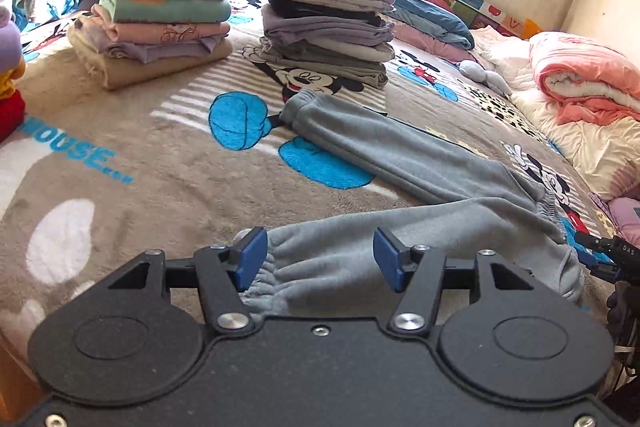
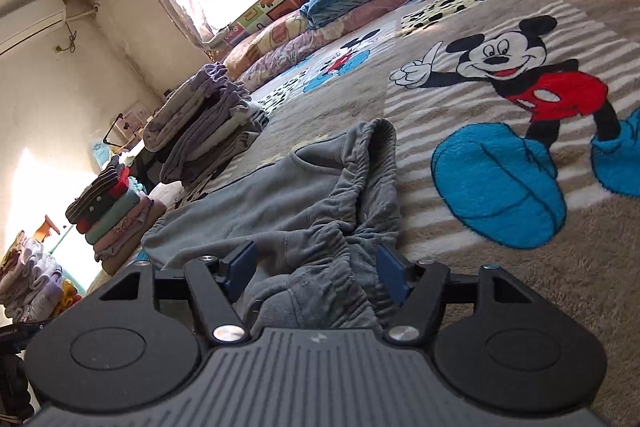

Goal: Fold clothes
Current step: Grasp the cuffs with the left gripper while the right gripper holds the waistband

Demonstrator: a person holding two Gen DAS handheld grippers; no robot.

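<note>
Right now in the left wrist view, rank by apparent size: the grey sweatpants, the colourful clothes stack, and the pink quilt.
1. grey sweatpants, though nearness inflates them
2. colourful clothes stack
3. pink quilt, close to the stack and partly cropped, so unsure

grey sweatpants (image 1: 400,155) | unfolded, rumpled (elastic cuffs) | flat on blanket (image 1: 160,155)

"MOUSE..." on blanket (image 1: 120,115); "DAS" on right hand-held gripper (image 1: 600,259)
</note>
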